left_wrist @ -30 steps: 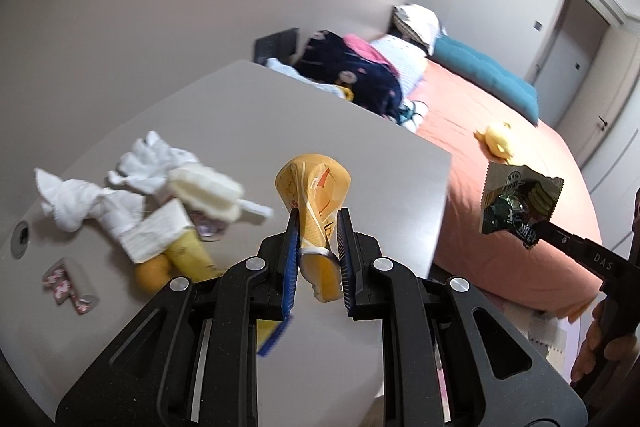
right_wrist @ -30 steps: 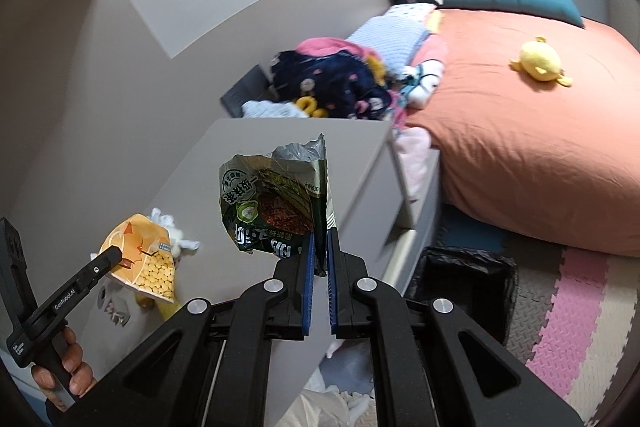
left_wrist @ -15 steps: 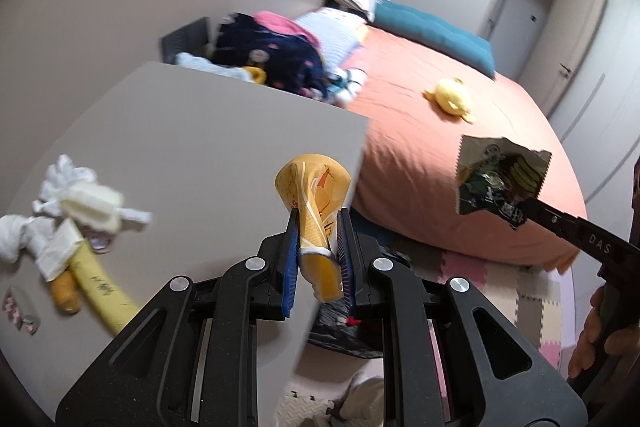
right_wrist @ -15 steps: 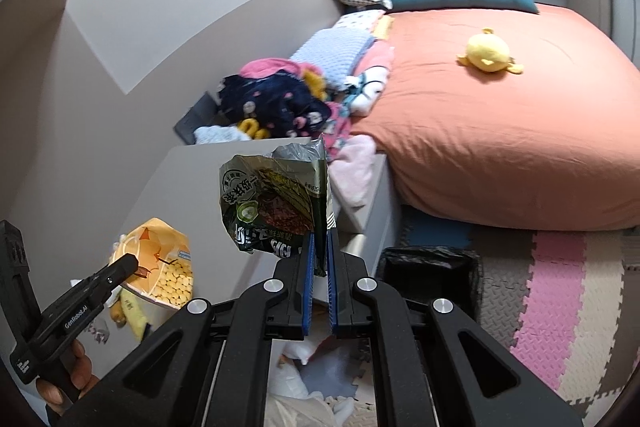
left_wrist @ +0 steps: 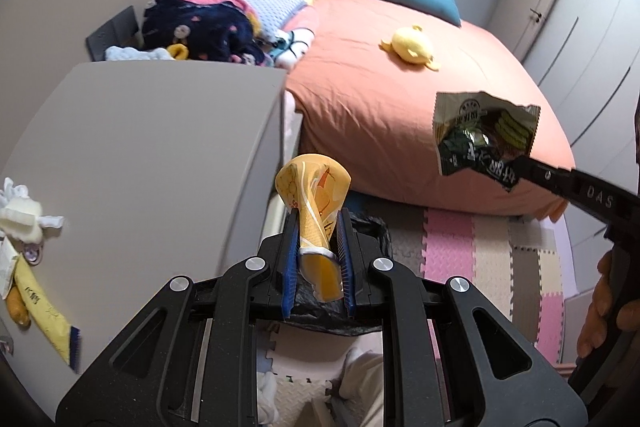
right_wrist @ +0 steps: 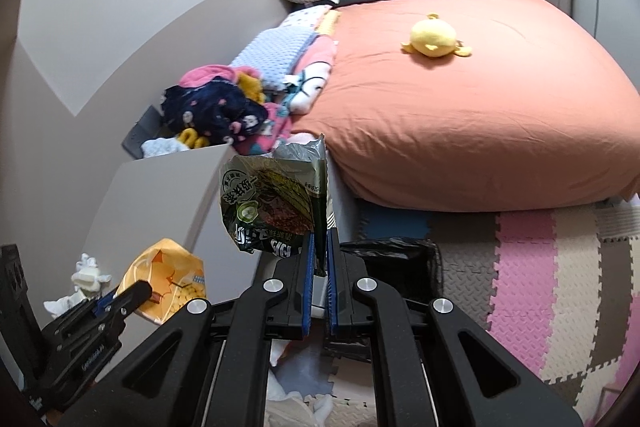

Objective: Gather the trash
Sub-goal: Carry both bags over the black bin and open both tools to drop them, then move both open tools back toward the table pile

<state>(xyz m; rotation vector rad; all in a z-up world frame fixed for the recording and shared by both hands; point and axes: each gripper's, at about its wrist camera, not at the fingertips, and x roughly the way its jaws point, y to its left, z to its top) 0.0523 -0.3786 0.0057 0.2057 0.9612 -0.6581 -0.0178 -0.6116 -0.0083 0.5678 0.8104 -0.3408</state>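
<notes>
My left gripper (left_wrist: 318,223) is shut on a crumpled yellow snack bag (left_wrist: 316,195), held just past the grey table's (left_wrist: 140,147) right edge. My right gripper (right_wrist: 319,241) is shut on a green snack wrapper (right_wrist: 272,203), which also shows at the right of the left wrist view as the green wrapper (left_wrist: 480,139). From the right wrist view the yellow bag (right_wrist: 168,279) hangs low at the left in the other gripper. A bin lined with a black bag (right_wrist: 396,255) stands on the floor below both grippers, beside the table. White tissues (left_wrist: 20,215) and a yellow packet (left_wrist: 40,307) lie on the table's left.
An orange bed (right_wrist: 460,131) with a yellow plush toy (right_wrist: 434,37) fills the right. Clothes (left_wrist: 200,27) are piled beyond the table. Foam floor mats (right_wrist: 540,267) in pink, beige and grey cover the floor. A hand (left_wrist: 604,307) grips the right tool.
Both grippers have swung right off the table top toward the bed and floor, still gripping their wrappers. The table trash has slid to the left edge, and the black-lined bin has come into view.
</notes>
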